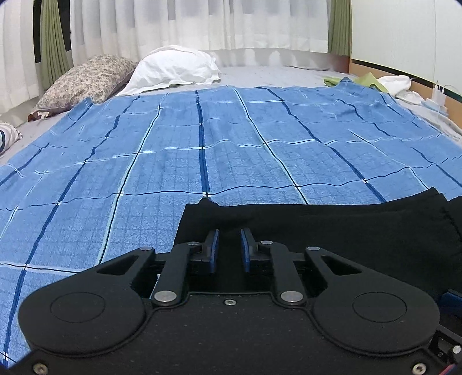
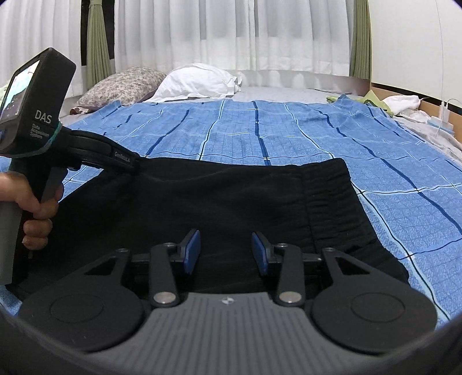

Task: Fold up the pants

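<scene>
The black pants (image 2: 231,196) lie on the blue plaid bedspread (image 2: 288,129), with the elastic waistband (image 2: 326,184) on the right. My left gripper (image 1: 229,235) has its jaws a narrow gap apart over the pants' far left edge (image 1: 317,225), and black cloth fills that gap. In the right wrist view the left gripper (image 2: 135,164) reaches the pants' far left corner. My right gripper (image 2: 226,239) is open, its blue pads (image 2: 192,251) wide apart just above the near part of the pants.
A floral pillow (image 1: 86,78) and a white pillow (image 1: 176,67) lie at the bed's head before white curtains (image 1: 202,26). Green and white cloths (image 1: 384,83) and a charger sit at the far right by the wooden headboard edge (image 1: 427,89).
</scene>
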The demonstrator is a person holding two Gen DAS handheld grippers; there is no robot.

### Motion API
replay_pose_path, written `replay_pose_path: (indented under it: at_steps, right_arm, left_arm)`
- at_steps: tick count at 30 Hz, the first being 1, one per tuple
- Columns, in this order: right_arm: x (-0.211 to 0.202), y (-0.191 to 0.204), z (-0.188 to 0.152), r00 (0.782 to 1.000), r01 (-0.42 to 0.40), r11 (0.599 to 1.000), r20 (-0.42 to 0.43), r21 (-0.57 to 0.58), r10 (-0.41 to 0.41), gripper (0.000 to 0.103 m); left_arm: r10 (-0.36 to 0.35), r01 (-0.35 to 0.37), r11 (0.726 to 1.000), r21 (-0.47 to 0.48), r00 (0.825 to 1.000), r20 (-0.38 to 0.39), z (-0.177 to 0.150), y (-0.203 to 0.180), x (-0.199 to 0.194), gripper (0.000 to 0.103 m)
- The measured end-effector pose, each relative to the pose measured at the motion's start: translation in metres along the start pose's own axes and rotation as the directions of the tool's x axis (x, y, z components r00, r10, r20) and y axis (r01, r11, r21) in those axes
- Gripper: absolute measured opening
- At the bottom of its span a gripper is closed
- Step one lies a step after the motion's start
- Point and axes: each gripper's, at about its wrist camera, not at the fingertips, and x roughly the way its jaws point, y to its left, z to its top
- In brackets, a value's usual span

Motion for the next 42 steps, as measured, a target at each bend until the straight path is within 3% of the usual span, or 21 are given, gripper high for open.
replay_pose_path:
  at_steps: [9, 14, 18, 26, 33, 37, 42]
  right_arm:
    - [0.003, 0.002, 0.003, 1.0, 0.0, 1.0, -0.005, -0.007, 0.0, 0.057]
    - [-0.012, -0.003, 0.014, 1.0, -0.019, 1.0, 0.002, 0.021, 0.019, 0.061]
    - [-0.038, -0.004, 0.015, 0.999, 0.004, 1.0, 0.038, 0.021, -0.005, 0.066]
    - [-0.08, -0.007, 0.0, 0.997, 0.055, 0.997, 0.047, 0.051, -0.057, 0.076]
    - [-0.104, 0.002, -0.023, 0.995, 0.097, 0.995, 0.015, 0.011, -0.097, 0.087]
    - [-0.107, 0.006, -0.036, 0.994, 0.111, 0.994, -0.018, -0.008, -0.111, 0.089]
    - [-0.101, 0.005, -0.047, 0.991, 0.118, 0.993, -0.062, -0.013, -0.118, 0.092]
  left_arm:
    - [0.011, -0.011, 1.0, 0.014, 1.0, -0.002, 0.001, -0.004, -0.001, 0.018]
    - [-0.008, 0.007, 0.999, -0.039, 1.0, -0.018, 0.006, 0.001, -0.023, 0.034]
    - [-0.003, 0.003, 1.0, -0.028, 1.0, 0.003, -0.002, 0.003, -0.057, 0.039]
    - [-0.004, 0.005, 0.997, -0.082, 1.0, 0.007, -0.05, 0.005, -0.132, 0.066]
    - [0.016, -0.016, 0.995, -0.103, 1.0, -0.004, -0.107, -0.006, -0.185, 0.078]
    - [0.015, -0.017, 0.995, -0.098, 1.0, -0.024, -0.131, -0.012, -0.198, 0.08]
    - [0.026, -0.031, 0.997, -0.077, 0.998, -0.065, -0.14, -0.018, -0.195, 0.092]
